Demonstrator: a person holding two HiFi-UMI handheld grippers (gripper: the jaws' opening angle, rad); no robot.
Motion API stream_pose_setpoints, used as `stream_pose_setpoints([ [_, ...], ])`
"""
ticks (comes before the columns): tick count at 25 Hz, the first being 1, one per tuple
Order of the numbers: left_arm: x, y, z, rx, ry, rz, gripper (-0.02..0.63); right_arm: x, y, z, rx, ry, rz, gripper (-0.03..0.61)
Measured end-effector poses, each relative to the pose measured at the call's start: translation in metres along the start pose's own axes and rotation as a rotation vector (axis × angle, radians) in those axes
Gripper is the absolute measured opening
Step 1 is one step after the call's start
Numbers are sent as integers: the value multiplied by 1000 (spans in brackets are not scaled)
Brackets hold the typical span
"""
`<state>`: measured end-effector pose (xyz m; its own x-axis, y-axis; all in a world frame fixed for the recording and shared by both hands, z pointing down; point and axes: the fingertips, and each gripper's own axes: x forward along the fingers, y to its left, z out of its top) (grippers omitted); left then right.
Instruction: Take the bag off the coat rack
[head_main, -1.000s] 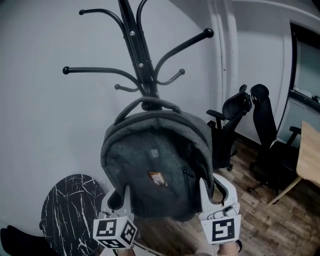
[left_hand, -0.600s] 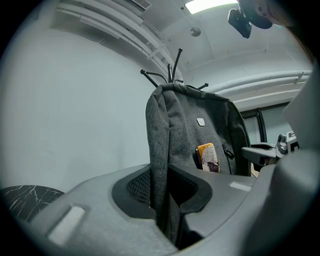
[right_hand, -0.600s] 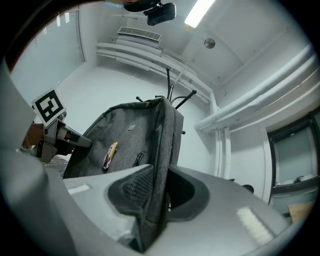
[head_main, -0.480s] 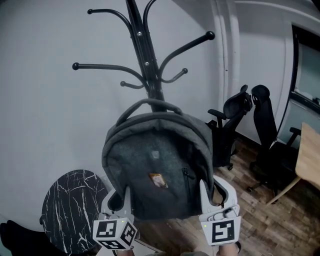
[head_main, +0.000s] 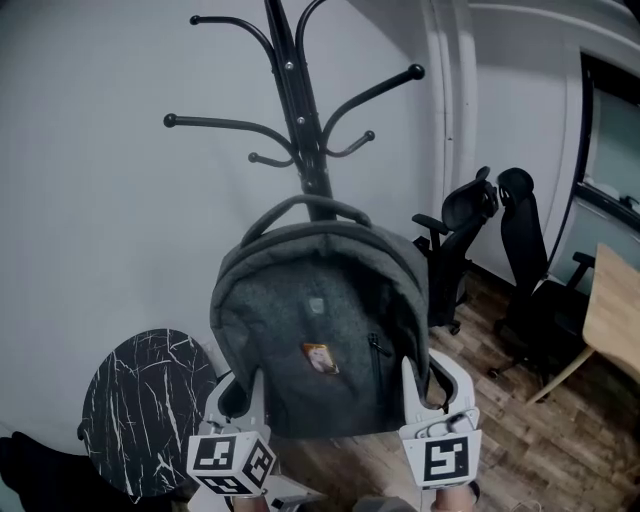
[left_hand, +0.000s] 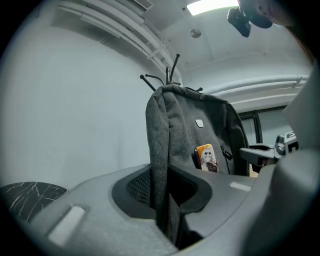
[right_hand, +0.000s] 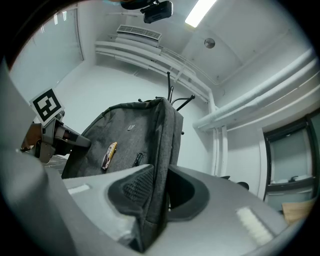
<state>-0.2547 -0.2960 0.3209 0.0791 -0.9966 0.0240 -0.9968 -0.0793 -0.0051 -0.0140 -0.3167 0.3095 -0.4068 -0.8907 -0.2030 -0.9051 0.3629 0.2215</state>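
Note:
A dark grey backpack (head_main: 315, 330) hangs between my two grippers in front of the black coat rack (head_main: 305, 130). Its top handle (head_main: 310, 205) stands free, below the rack's hooks and touching none of them. My left gripper (head_main: 240, 395) is shut on the bag's lower left edge, and the fabric fold (left_hand: 160, 165) shows pinched between its pads. On the lower right edge my right gripper (head_main: 425, 385) is shut too, with the side panel (right_hand: 162, 150) squeezed in its jaws. A small orange badge (head_main: 318, 357) sits on the bag's front.
A round black marble-patterned table (head_main: 145, 410) stands at the lower left by the wall. Two black office chairs (head_main: 460, 250) (head_main: 530, 270) and a wooden tabletop (head_main: 612, 310) are to the right on the wood floor. White pipes (head_main: 450, 120) run up the wall.
Both grippers and the bag have drawn a little back from the rack, which now sits further right in the head view. Both grips are unchanged.

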Motion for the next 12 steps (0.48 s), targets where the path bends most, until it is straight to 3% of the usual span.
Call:
stream_pose_setpoints([
  [12,-46,-14,1,-20,-10,-18,71,-47,8,16,0,1,-15,74],
])
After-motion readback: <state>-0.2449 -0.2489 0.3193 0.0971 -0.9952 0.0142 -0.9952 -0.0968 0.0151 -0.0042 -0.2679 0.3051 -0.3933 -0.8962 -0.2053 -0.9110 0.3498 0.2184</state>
